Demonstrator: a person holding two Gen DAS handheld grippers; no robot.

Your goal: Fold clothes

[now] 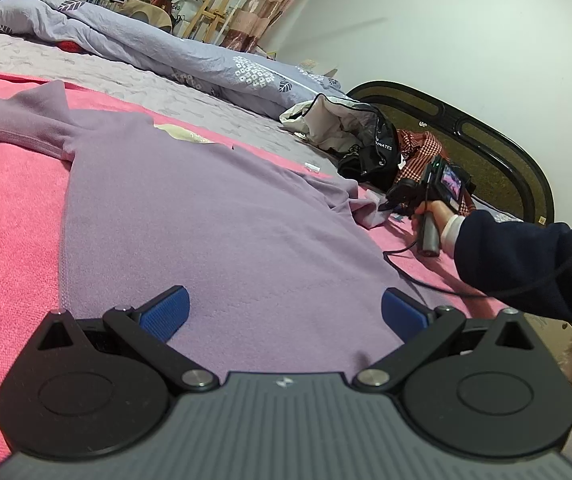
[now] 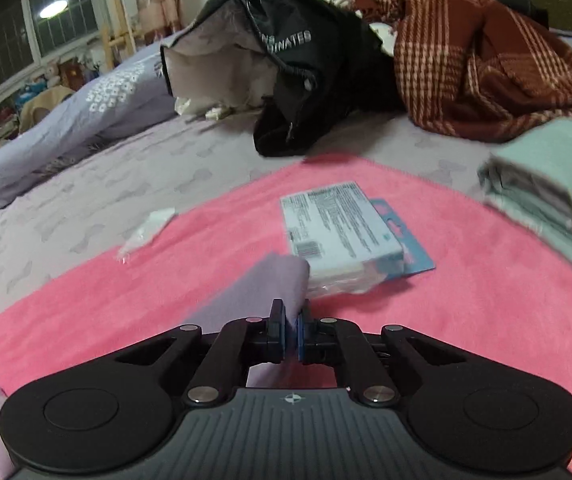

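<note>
A purple long-sleeved top (image 1: 205, 220) lies spread flat on a pink towel (image 1: 9, 240) on the bed. My left gripper (image 1: 283, 312) is open, low over the top's near hem, its blue pads on either side of the fabric. My right gripper (image 2: 293, 330) is shut on the end of the top's sleeve (image 2: 273, 284) and holds it just above the towel (image 2: 486, 280). The right gripper also shows in the left wrist view (image 1: 390, 202), at the top's far right sleeve.
A light blue packet (image 2: 342, 232) lies on the towel just ahead of the right gripper. A folded mint stack (image 2: 550, 192) sits to the right. A black bag (image 2: 298, 80), a red checked garment (image 2: 486, 56), a lilac duvet (image 1: 145, 40) and the headboard (image 1: 506, 152) lie beyond.
</note>
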